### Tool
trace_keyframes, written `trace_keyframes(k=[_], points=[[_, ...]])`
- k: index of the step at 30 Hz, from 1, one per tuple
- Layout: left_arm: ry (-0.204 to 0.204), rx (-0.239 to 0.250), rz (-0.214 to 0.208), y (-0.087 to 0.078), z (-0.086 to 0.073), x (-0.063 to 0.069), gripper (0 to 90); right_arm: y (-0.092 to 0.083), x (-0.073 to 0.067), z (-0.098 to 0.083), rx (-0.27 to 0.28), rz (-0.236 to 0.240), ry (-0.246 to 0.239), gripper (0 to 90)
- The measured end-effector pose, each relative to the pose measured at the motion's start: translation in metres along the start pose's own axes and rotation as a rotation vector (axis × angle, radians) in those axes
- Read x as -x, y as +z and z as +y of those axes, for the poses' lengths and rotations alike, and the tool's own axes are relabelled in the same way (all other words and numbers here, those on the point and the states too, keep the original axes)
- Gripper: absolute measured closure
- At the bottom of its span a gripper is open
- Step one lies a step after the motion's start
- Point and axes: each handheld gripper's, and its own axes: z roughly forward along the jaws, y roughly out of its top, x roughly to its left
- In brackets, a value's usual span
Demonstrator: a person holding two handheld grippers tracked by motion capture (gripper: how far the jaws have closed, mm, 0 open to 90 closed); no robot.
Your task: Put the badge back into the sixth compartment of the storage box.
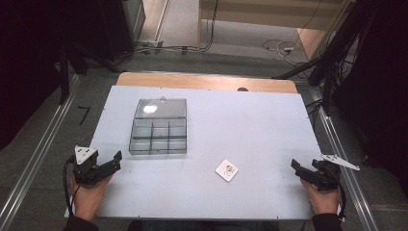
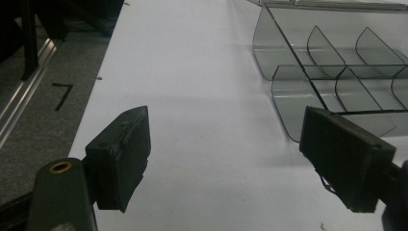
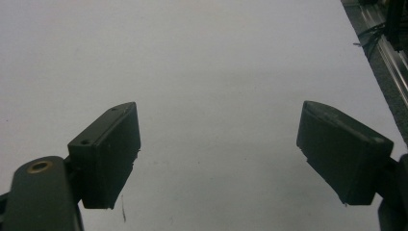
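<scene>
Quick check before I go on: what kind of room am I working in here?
Most likely a lab or recording workstation, not a home. The white table sits between metal floor rails, loose cables lie across the floor behind it, and dark curtains hang at both sides.

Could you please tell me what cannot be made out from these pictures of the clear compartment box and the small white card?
- Small white square card, high view: its printed marks are too small to read.
- Clear plastic compartment box, high view: too small and see-through to tell whether any compartment holds anything; glare hides part of its open lid.
- The same box in the left gripper view: its far side is cut off by the right and top edges.
</scene>
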Motion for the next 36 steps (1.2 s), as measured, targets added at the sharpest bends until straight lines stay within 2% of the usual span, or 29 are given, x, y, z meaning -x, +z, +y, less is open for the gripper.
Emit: trace_keyframes(k=[16, 36], points=[[0.001, -0.002, -0.009, 0.0, 0.0, 0.0, 18.7, 0.002, -0.005, -0.001, -0.029, 0.022, -0.009, 13.7], [-0.008, -0.002, -0.012, 0.001, -0.001, 0.0, 18.7, 0.004, -0.014, 0.0, -0.032, 0.046, -0.025, 13.7]])
